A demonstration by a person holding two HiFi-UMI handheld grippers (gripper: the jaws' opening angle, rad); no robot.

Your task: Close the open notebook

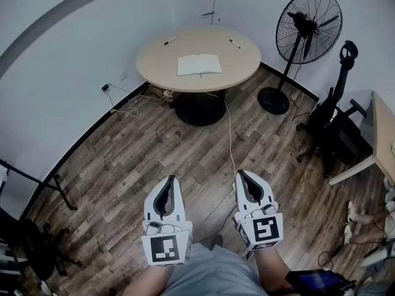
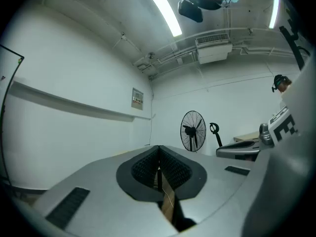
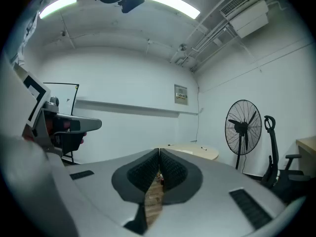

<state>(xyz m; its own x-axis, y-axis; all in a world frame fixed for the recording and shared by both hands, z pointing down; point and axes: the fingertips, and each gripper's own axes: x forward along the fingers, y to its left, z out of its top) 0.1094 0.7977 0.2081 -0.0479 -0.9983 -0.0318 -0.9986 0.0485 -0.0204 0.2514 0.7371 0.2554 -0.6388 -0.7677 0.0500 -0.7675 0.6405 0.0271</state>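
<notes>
Wood-plank floor (image 1: 123, 159) all over, white walls, and way across the room a round bench (image 1: 154, 57) with the open notebook (image 1: 199, 64) lying flat near its middle, pages up. Well apart from the two pens (image 1: 170, 41) toward the back edge. Nowhere near reach yet: left tongs (image 1: 171, 179) and right tongs (image 1: 239, 172) held level down by the waist, both pinched fully shut, nothing between them.

Looks like a thin paper notebook, so guessing light, with floppy covers and bendy pages. Not fragile as such, but easy to crease or dog-ear. Probably skates around on that smooth top if shoved sideways.

Best bet: pinch one cover at its free outer edge, away from the spine, then lift and swing over onto the other half. Could pin the other half down with the spare tongs to stop any sliding. Needs opening up first, obviously, and only a slight gap for something that thin. No need to squeeze hard either.
</notes>
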